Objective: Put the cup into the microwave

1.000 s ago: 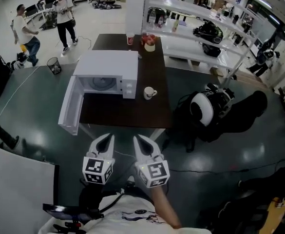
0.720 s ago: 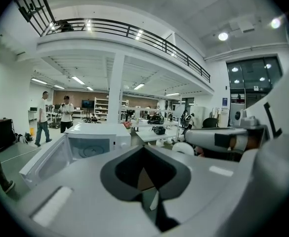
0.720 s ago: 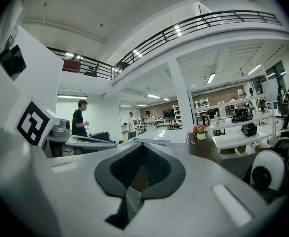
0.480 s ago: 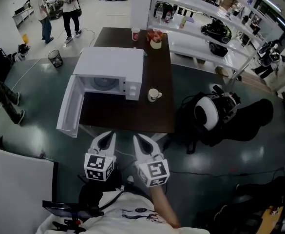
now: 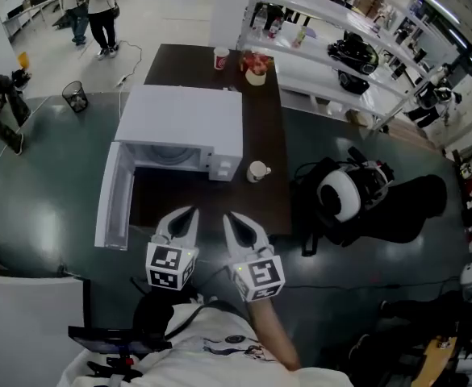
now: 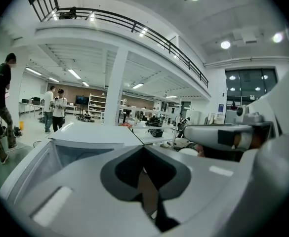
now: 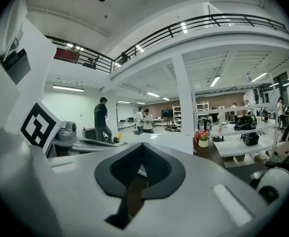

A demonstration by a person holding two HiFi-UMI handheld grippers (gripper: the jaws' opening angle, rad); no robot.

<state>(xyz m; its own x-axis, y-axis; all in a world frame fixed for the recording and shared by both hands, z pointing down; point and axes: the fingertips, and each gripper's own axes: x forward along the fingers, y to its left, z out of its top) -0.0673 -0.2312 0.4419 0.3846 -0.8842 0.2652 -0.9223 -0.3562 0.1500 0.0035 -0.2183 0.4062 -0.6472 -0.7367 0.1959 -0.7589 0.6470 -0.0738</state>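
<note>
A white cup (image 5: 257, 170) with a handle stands on the dark brown table (image 5: 260, 119), just right of the white microwave (image 5: 183, 119). The microwave's door (image 5: 111, 205) hangs wide open to the left, and its cavity (image 5: 171, 153) faces me. In the head view my left gripper (image 5: 189, 214) and right gripper (image 5: 229, 218) sit side by side at the table's near edge, both shut and empty. They point towards the microwave and are well short of the cup. In the gripper views the left gripper (image 6: 143, 147) and right gripper (image 7: 142, 144) show closed tips.
A flower pot (image 5: 256, 69) and a red-striped cup (image 5: 220, 57) stand at the table's far end. White shelving (image 5: 324, 22) runs along the right. Black bags and a white round device (image 5: 336, 196) lie on the floor right of the table. People (image 5: 98, 6) stand far left.
Both grippers have advanced towards the table, from the floor in front to its near edge. The microwave and cup appear closer. The jaws have stayed shut.
</note>
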